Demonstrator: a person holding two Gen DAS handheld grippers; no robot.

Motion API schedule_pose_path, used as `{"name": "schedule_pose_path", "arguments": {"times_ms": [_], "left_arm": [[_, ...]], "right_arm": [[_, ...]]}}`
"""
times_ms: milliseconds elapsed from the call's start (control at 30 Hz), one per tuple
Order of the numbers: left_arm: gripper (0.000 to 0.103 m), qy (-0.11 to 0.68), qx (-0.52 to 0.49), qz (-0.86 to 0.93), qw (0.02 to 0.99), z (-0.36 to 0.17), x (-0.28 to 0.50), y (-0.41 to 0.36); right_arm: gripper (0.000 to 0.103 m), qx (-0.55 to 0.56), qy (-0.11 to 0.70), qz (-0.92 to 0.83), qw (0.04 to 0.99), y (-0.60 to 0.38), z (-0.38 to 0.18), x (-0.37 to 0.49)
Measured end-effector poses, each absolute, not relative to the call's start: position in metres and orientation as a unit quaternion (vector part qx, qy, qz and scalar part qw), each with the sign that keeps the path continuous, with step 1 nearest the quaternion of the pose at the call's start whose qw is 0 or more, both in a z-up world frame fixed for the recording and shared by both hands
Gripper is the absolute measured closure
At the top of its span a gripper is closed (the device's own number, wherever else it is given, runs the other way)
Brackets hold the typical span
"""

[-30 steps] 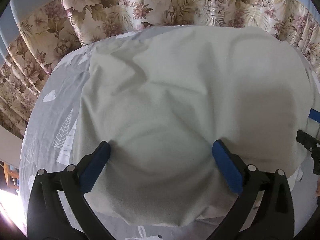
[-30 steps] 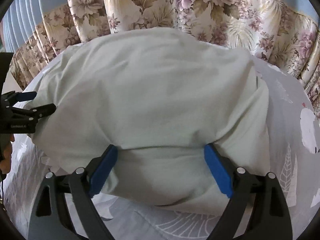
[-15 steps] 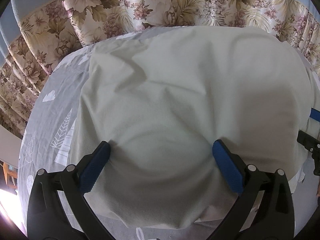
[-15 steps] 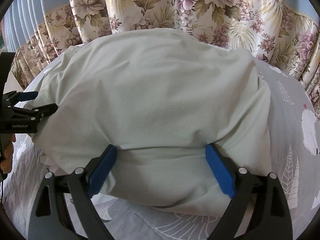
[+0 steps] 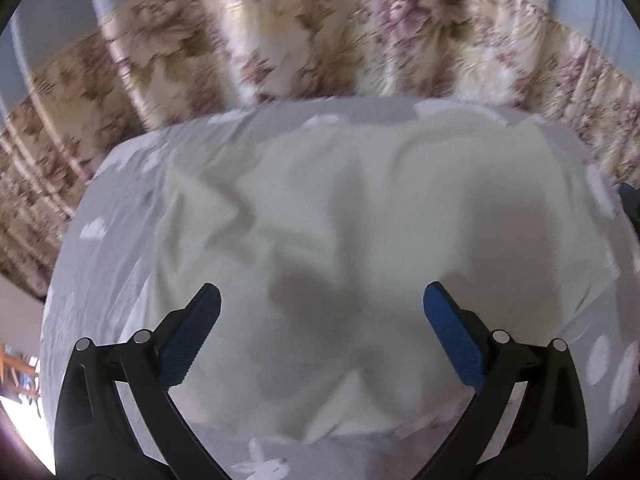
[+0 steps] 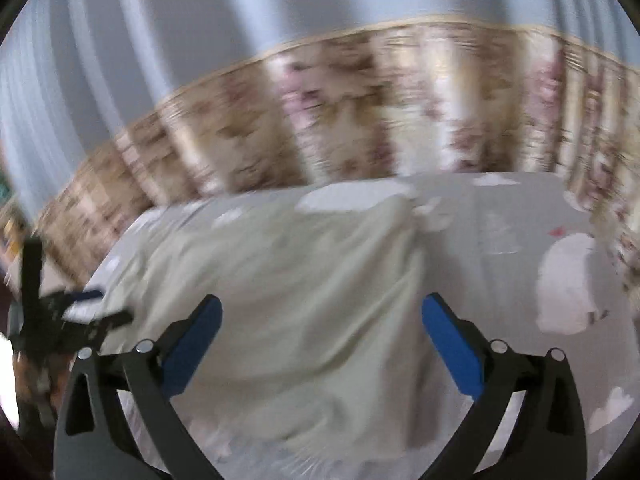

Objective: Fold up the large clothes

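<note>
Garment (image 5: 360,240), pale green, lies rumpled on grey bedspread (image 5: 104,248); left gripper (image 5: 322,300) gapes empty above it, right gripper (image 6: 322,312) opening, empty.

Garment (image 5: 360,240) on bedsheet (image 5: 104,264) (mid-bed); curtain (image 5: 320,40) behind bed.

The left gripper (image 5: 322,308) is a black plastic two-finger tool; each finger carries a long blue ribbed pad (image 5: 190,338) on its inner face; round silver pivot pins (image 5: 141,336) sit in pairs at the linkage joints, and the black arms below curve inward and have slotted cut-outs. The right gripper (image 6: 322,318) is built the same: black curved arms, blue pads (image 6: 450,350), silver pins (image 6: 499,346). In the right wrist view the left gripper shows blurred at the left edge as a black frame with a blue-tipped finger.
</note>
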State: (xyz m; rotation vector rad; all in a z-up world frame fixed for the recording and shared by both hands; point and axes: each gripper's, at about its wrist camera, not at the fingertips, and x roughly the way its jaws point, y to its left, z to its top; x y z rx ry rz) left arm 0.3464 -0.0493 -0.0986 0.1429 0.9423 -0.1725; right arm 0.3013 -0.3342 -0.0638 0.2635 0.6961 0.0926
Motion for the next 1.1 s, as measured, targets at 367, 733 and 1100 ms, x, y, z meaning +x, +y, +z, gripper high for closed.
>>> {"name": "schedule_pose_path", "arguments": {"times_ms": [367,733,1100], "left_arm": [[0.003,0.55,0.044,-0.059,0.832,-0.135,0.457,-0.097],[0.003,0.573,0.07,-0.056,0.814,-0.155,0.476,-0.103],[0.003,0.567,0.073,-0.057,0.819,-0.134,0.46,-0.098]], "right_arm": [[0.014,0.036,0.502,0.037,0.863,-0.272,-0.124,0.443],[0.001,0.041,0.528,0.04,0.847,-0.277,-0.144,0.46],[0.002,0.066,0.495,0.032,0.866,-0.287,-0.118,0.433]]}}
